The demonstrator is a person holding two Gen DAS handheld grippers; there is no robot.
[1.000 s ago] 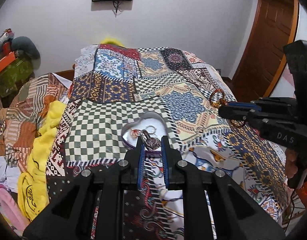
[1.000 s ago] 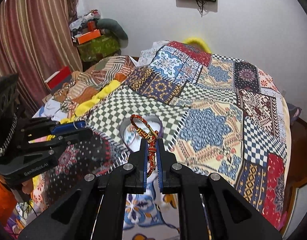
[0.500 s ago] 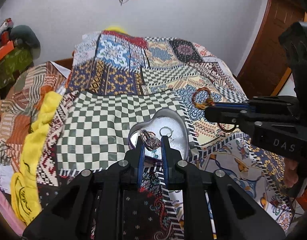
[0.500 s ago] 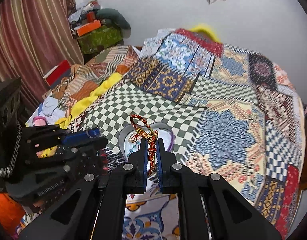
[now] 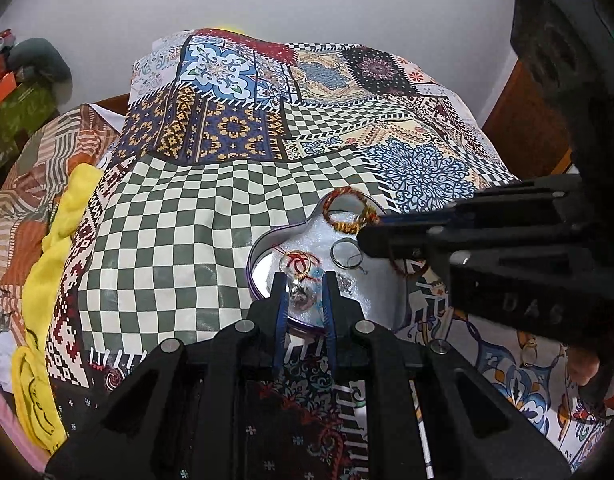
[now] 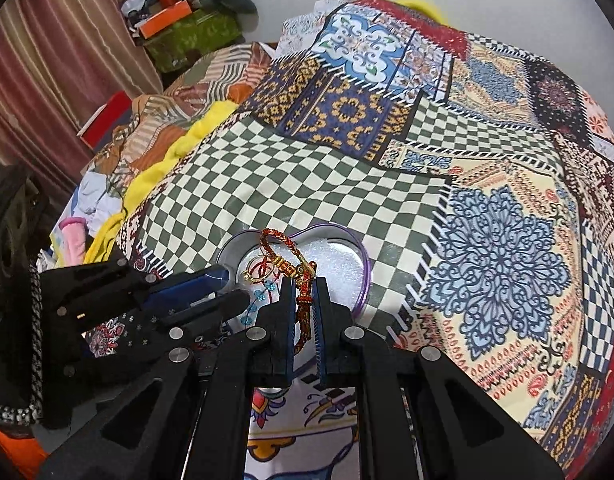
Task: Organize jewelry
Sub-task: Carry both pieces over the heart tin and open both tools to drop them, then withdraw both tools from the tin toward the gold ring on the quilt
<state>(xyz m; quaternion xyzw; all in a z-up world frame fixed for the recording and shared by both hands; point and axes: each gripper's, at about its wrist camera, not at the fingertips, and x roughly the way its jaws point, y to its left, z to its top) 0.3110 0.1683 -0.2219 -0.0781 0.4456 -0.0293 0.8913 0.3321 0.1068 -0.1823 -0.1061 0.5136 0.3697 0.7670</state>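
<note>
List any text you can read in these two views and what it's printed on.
"DAS": on the black body of the right gripper, seen in the left wrist view.
Black marks on the yellow cloth: print of some kind, not readable as letters.
Orange box on the far pile: too small to read.

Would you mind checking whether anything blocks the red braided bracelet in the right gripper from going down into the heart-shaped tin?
The red braided bracelet, pinched in the right gripper, hangs just over the open heart-shaped tin. The left gripper reaches over the tin's left side, holding a small metal charm. The tin's right half looks clear, so nothing visible blocks that side.
</note>
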